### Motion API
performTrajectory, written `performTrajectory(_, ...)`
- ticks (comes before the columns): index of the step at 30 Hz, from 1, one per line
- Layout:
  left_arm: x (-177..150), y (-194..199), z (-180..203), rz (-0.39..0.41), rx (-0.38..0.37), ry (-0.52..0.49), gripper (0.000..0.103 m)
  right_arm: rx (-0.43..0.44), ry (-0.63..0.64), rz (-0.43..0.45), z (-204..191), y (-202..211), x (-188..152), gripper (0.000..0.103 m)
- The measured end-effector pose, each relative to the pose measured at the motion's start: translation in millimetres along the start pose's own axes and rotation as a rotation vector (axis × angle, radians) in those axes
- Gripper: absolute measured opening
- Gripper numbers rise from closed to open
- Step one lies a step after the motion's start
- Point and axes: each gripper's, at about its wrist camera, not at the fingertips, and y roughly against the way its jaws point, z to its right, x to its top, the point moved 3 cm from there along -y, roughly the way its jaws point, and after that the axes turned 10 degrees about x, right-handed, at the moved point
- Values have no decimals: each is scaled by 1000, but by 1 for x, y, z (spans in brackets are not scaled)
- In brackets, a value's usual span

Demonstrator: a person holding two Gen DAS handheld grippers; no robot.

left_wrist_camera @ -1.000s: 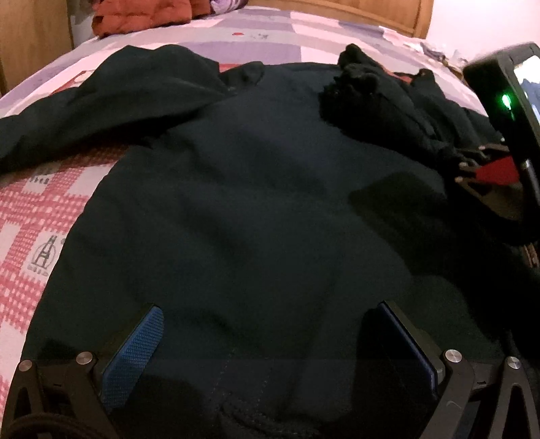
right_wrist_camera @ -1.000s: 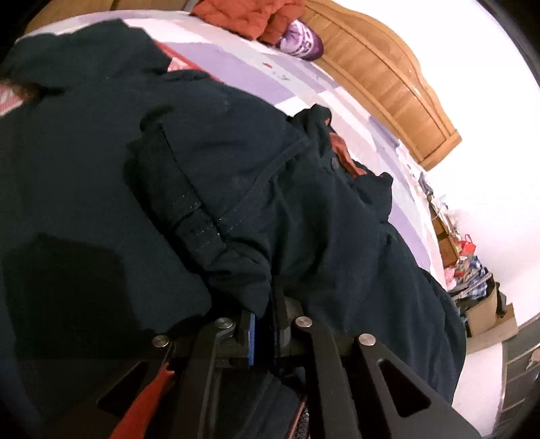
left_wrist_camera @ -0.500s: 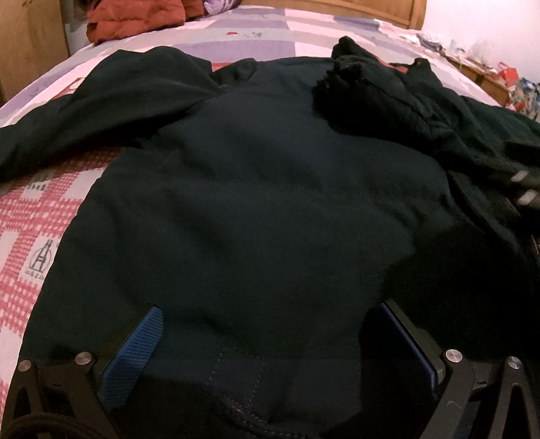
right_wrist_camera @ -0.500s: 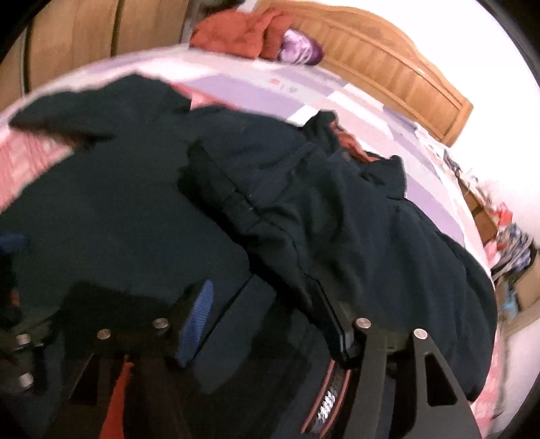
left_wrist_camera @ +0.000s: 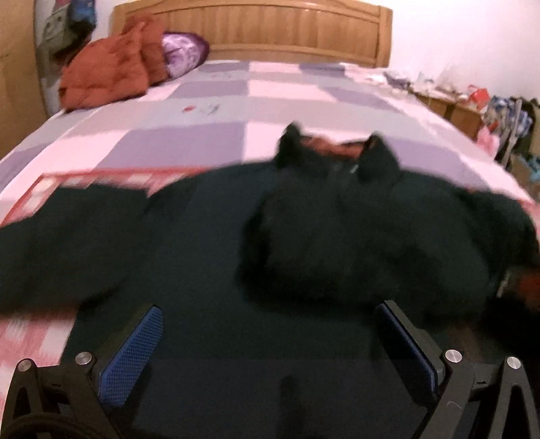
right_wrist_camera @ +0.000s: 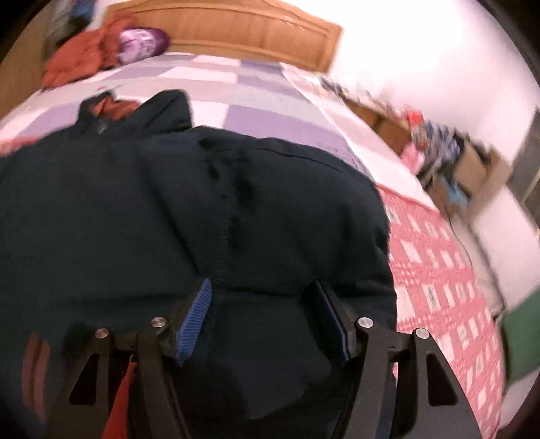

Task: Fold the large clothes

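Note:
A large dark navy jacket (left_wrist_camera: 270, 256) lies spread on the bed, collar toward the headboard, its right part folded in over the body (right_wrist_camera: 270, 209). One sleeve stretches out to the left (left_wrist_camera: 60, 236). My left gripper (left_wrist_camera: 270, 341) is open and empty above the jacket's lower hem. My right gripper (right_wrist_camera: 263, 314) is open above the folded right part, with nothing between its blue pads. Both views are blurred.
The bed has a pink and purple checked cover (left_wrist_camera: 209, 111) and a wooden headboard (left_wrist_camera: 256, 27). An orange-red garment (left_wrist_camera: 108, 74) and a purple pillow (left_wrist_camera: 182, 50) lie at the head. Cluttered boxes and clothes (right_wrist_camera: 449, 152) stand right of the bed.
My right gripper has let go of the jacket's folded part and opened. Both grippers have risen and pulled back, so the headboard shows.

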Motion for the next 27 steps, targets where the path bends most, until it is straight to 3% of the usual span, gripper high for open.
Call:
performTrajectory(5, 46, -48, 57, 36, 23, -62, 103, 14, -20, 36, -1, -3, -6, 66)
performTrajectory(7, 45, -81, 67, -3, 106, -94, 103, 52, -50, 41, 4, -3, -9, 66)
performTrajectory(9, 28, -125, 62, -101, 211, -140, 103, 81, -72, 49, 11, -8, -9, 66)
performTrajectory(10, 13, -140, 52, -141, 142, -102, 103, 101, -82, 58, 12, -8, -10, 66)
performTrajectory(11, 5, -145, 36, -148, 70, 7, 103, 115, -90, 62, 12, -6, -12, 66)
performTrajectory(12, 3, -143, 29, -129, 68, 43, 103, 128, -99, 63, 14, -6, -13, 66)
performTrajectory(15, -1, -137, 37, -84, 136, -21, 103, 155, -106, 59, 17, -5, -13, 67)
performTrajectory(18, -4, -136, 35, -82, 132, -15, 103, 97, -15, 50, 7, 4, -4, 66)
performTrajectory(22, -1, -134, 38, -74, 135, -14, 103, 201, 92, 123, -27, 20, 31, 66)
performTrajectory(26, 1, -138, 42, -72, 133, -11, 103, 275, 233, 63, -66, -1, 67, 66)
performTrajectory(27, 1, -139, 42, -72, 133, -11, 103, 250, 262, 42, -62, -12, 70, 66)
